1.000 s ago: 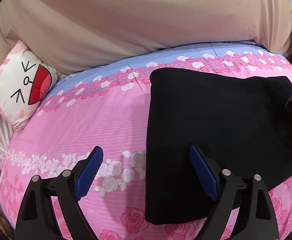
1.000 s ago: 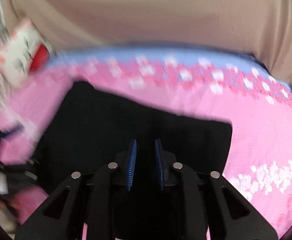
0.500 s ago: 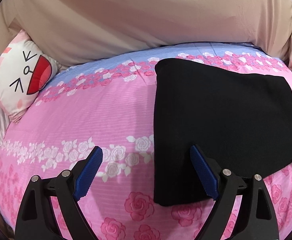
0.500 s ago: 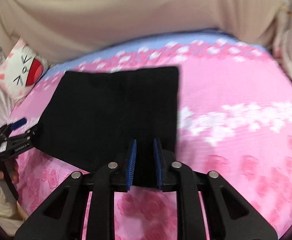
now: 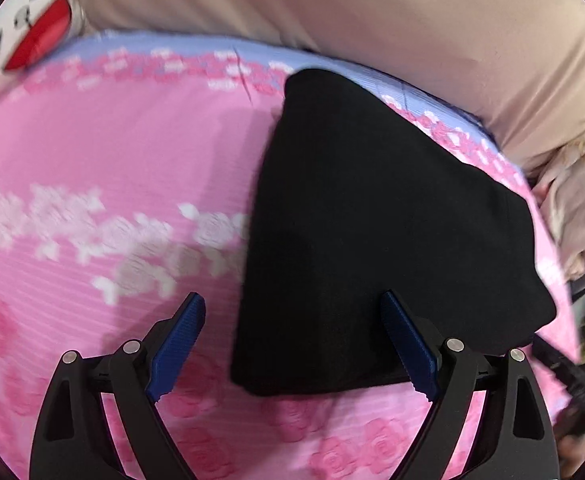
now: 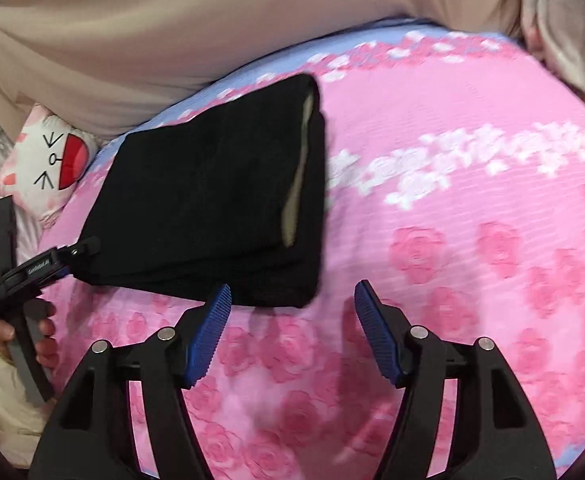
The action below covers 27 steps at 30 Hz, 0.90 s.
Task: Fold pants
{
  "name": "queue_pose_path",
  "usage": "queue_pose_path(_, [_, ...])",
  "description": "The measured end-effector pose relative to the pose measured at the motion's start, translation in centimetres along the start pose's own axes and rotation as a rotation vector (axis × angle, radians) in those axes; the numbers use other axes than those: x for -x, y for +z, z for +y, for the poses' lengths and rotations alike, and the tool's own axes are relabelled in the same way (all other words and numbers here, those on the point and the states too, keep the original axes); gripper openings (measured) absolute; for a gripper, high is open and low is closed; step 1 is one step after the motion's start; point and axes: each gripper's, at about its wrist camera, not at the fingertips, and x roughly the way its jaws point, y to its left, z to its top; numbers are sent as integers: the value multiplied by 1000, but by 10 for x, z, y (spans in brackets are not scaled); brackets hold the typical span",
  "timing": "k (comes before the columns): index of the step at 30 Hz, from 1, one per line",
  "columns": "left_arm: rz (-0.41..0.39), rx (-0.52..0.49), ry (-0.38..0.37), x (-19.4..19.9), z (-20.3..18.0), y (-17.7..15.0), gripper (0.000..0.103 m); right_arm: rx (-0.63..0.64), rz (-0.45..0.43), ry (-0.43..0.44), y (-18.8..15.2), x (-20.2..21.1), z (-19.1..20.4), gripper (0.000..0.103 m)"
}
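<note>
Folded black fabric pants (image 6: 212, 200) lie flat on my pink rose-print bedsheet (image 6: 472, 240), cartoon pillow (image 6: 48, 160) beside. Left gripper (image 5: 292, 344) jaws apart; right gripper (image 6: 292, 332) jaws opening, empty.

In the left wrist view, the pink rose-printed bedsheet (image 5: 104, 168) was smeared by motion blur, its white flowers reduced to soft blotches. The white cartoon-face cushion with a red mouth (image 5: 24, 28) was cut off by the lens rim at upper left. The folded black fabric pants (image 5: 372, 220) hid the sheet beneath them, and their near edge ran behind a blue ribbed finger pad (image 5: 408, 348). A dark blurred shape at lower right could not be identified. In the right wrist view, the small white lettering on the left gripper (image 6: 68, 256) was too small to read, and its fingertips were hidden against the pants (image 6: 212, 192).
</note>
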Motion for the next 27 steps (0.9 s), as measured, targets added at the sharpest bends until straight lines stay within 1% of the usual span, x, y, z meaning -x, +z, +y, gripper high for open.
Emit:
queue_pose_path(2, [-8, -12, 1, -4, -4, 1, 88, 17, 11, 14, 4, -13, 7, 63])
queue_pose_path(3, [-4, -40, 6, -5, -9, 1, 86, 31, 3, 13, 7, -20, 13, 63])
queue_pose_path(4, [-3, -73, -2, -5, -14, 1, 73, 56, -10, -10, 9, -23, 19, 61])
queue_pose_path(5, [5, -80, -33, -5, -17, 1, 62, 79, -16, -26, 11, -26, 24, 57])
queue_pose_path(6, [3, -77, -24, -3, -19, 1, 57, 72, -20, -16, 13, -24, 24, 45])
queue_pose_path(7, [-4, -107, -7, 2, -25, 1, 44, 50, -24, 9, 16, -21, 22, 31])
queue_pose_path(8, [-10, -139, 7, 7, -29, 0, 33, 36, -30, 30, 18, -18, 20, 28])
queue_pose_path(9, [-12, -160, 13, 13, -33, -2, 31, 24, -46, 53, 21, -10, 18, 25])
queue_pose_path(12, [17, -179, -10, 28, -41, -10, 28, 33, -64, 72, 23, 13, 20, 23])
queue_pose_path(15, [53, -205, -37, 52, -44, -30, 28, 61, -42, 69, 11, 35, 21, 22])
queue_pose_path(16, [64, -210, -37, 57, -45, -36, 31, 58, -29, 74, 3, 40, 19, 23])
queue_pose_path(17, [79, -219, -24, 58, -46, -43, 36, 59, -14, 72, -2, 41, 17, 23])
queue_pose_path(18, [95, -225, 6, 55, -47, -48, 40, 75, 24, 45, -12, 35, 17, 28])
queue_pose_path(19, [105, -216, 53, 51, -46, -53, 49, 91, 55, 10, -17, 29, 14, 32])
queue_pose_path(20, [99, -200, 94, 49, -45, -56, 63, 91, 72, -34, -23, 23, 9, 38])
queue_pose_path(21, [85, -194, 135, 49, -46, -56, 70, 65, 67, -23, -26, 25, 4, 44])
queue_pose_path(22, [54, -202, 192, 53, -49, -56, 80, 32, 56, -3, -26, 29, -1, 44])
queue_pose_path(23, [29, -217, 229, 56, -53, -56, 81, 11, 33, 3, -23, 38, -3, 44])
queue_pose_path(25, [-16, -266, 290, 64, -61, -54, 83, 25, -52, -32, -13, 59, 3, 44])
queue_pose_path(27, [-35, -288, 305, 67, -66, -52, 84, 71, -132, -67, 1, 74, 19, 44])
